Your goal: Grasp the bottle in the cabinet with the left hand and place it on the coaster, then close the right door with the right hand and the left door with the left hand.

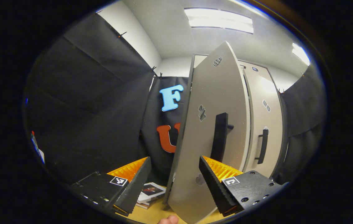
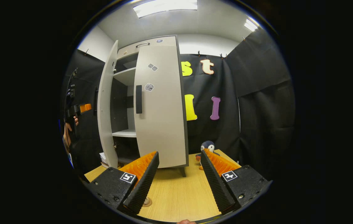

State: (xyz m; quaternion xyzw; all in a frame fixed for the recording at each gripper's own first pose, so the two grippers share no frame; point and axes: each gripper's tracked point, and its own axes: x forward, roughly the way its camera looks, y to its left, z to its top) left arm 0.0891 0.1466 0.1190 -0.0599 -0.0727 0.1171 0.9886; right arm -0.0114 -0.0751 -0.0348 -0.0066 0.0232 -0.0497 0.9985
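Left gripper (image 1: 174, 179): two wedge-shaped fingers with ribbed inner faces, each on a blocky body carrying a square black-and-white marker; small screws dot the body at 4 o'clock. Right gripper (image 2: 179, 175): same build, ribbed wedges, marker squares, screws along the blocks' lower edges.

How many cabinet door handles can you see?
2. In the left gripper view, one sits on the half-open left door, its handle just ahead of the left gripper; the other handle is on the closed right door.
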